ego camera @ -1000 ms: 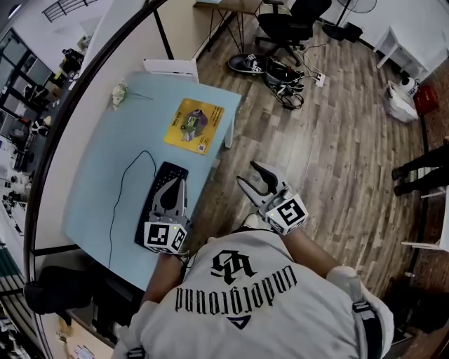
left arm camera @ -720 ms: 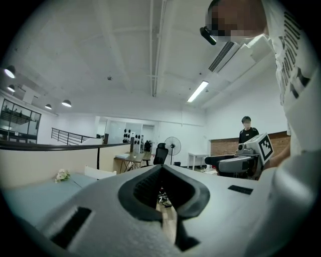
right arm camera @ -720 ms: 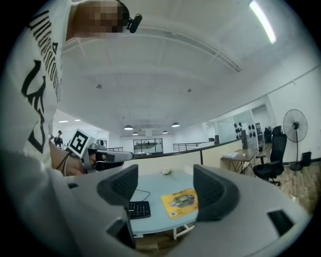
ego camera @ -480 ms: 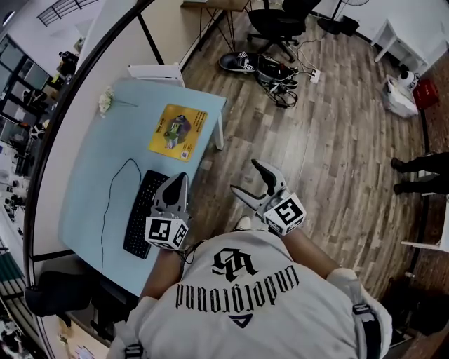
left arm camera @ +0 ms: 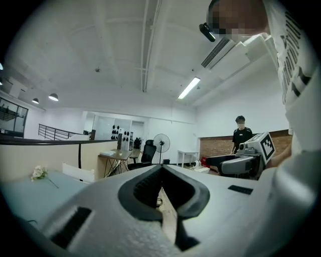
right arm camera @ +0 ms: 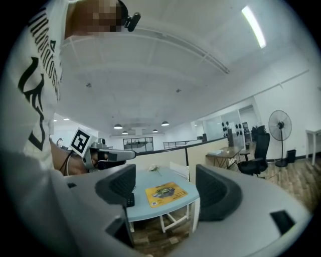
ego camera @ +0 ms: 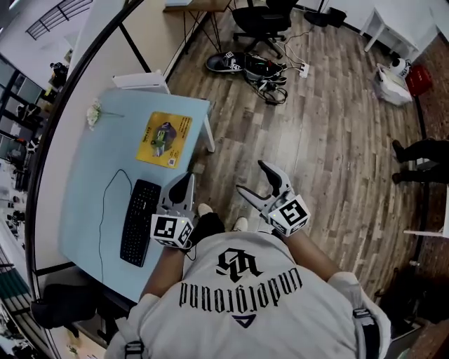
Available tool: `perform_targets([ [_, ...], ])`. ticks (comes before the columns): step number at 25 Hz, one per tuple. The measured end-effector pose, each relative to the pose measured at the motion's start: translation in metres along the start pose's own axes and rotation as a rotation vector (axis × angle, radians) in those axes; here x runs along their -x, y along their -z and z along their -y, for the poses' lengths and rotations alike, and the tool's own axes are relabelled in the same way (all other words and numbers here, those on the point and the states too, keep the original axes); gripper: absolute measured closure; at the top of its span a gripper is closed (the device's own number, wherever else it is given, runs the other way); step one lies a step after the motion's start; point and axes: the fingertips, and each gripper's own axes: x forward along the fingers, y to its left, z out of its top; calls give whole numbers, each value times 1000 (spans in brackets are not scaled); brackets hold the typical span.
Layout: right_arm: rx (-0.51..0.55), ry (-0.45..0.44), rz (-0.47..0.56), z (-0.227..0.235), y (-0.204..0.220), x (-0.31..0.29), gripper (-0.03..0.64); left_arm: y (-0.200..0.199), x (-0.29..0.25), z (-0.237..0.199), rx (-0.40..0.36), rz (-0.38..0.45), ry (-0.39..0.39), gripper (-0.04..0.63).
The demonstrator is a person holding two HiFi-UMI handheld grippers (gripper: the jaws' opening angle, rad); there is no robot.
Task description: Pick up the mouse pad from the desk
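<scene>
The yellow mouse pad (ego camera: 165, 139) lies flat on the light blue desk (ego camera: 91, 182), towards its far end. Between the right gripper's pads the mouse pad (right arm camera: 166, 191) shows well ahead. My left gripper (ego camera: 184, 182) hangs at the desk's near edge, right of the keyboard, jaws shut and empty (left arm camera: 161, 189). My right gripper (ego camera: 253, 179) is over the wooden floor, apart from the desk. Its jaws have just been opening and stand open with nothing between them (right arm camera: 165, 175). Both grippers point level.
A black keyboard (ego camera: 138, 221) with a cable lies on the desk's near part, and a white flower (ego camera: 93, 112) at its far corner. An office chair (ego camera: 266, 17), shoes and cables (ego camera: 256, 66) are on the floor beyond. A person (left arm camera: 242, 136) stands across the room.
Both grippers drew back from the desk. The left one was over the keyboard and now hangs at the desk's edge. The right jaws stand wider. The mouse pad lies unmoved.
</scene>
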Motion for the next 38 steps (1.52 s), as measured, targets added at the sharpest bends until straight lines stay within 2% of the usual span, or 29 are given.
perform_targets([
  [10,-17,103,1,44,-5,8,258,-7,-68,16,-2,12,146,588],
  [14,-19,118,-3,64,-6,-12,259,-8,-94,1,-4,7,163,588],
  [26,-8,53,-12,106,-32,-150,259,-36,-149,-128,-8,15,92,588],
  [31,17,-34,-30,100,-39,-226,259,-40,-144,-195,2,32,17,588],
  [38,50,-203,-57,60,-40,-309,259,-39,-102,-266,21,55,-128,588],
])
